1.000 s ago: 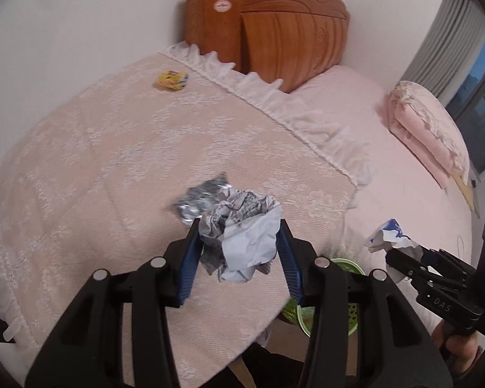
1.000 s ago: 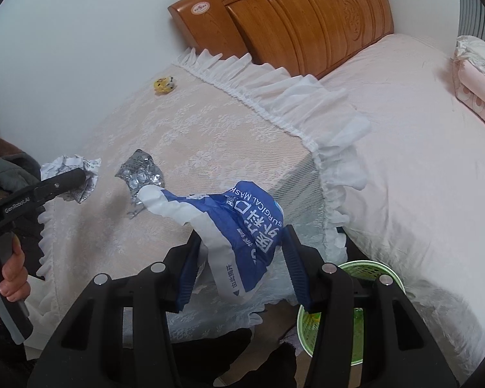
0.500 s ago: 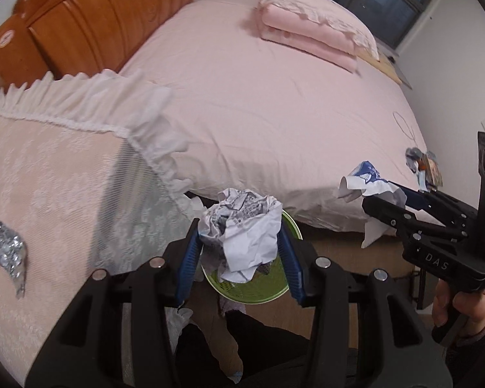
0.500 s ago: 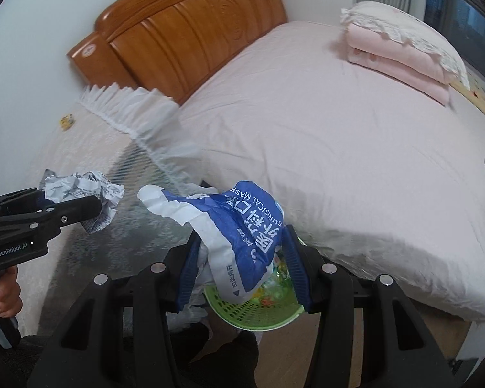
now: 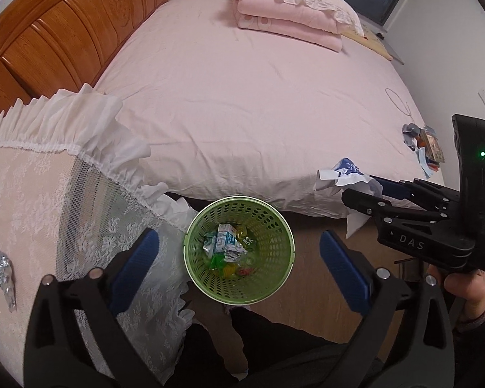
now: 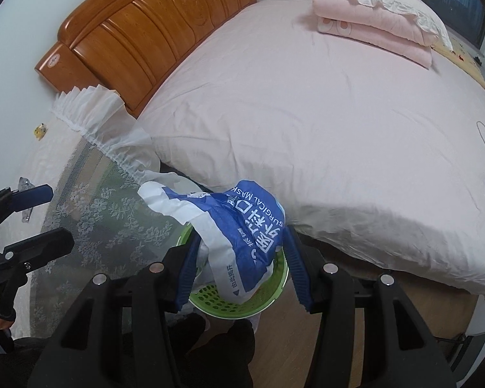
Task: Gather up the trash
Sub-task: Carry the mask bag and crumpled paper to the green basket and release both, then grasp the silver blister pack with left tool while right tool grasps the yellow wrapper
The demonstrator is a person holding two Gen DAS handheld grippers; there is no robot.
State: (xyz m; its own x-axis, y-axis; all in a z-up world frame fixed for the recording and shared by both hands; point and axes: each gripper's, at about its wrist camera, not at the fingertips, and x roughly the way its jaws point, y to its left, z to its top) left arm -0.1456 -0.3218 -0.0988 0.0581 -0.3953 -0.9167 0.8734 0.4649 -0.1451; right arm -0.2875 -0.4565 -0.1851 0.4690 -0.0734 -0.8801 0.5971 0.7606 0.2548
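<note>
Down in the green basket on the floor beside the bed lies a heap of wrappers, among them a crumpled paper; only the left wrist view looks into it, since in the right wrist view the blue-and-white mask wrapper covers most of the basket. That wrapper is clamped between the blue pads of the right gripper, above the basket; its long axis runs from lower right up to a white end at the upper left. The left gripper points down over the basket with its jaws spread wide and nothing between them; they have just been opening, and the crumpled paper they pinched half a second ago is gone from between them. From the left wrist view the right gripper shows from the side, wrapper sticking out toward the bed, a hand on its handle. A foil scrap lies on the lace-covered table, and small items sit at the bed's far edge.
</note>
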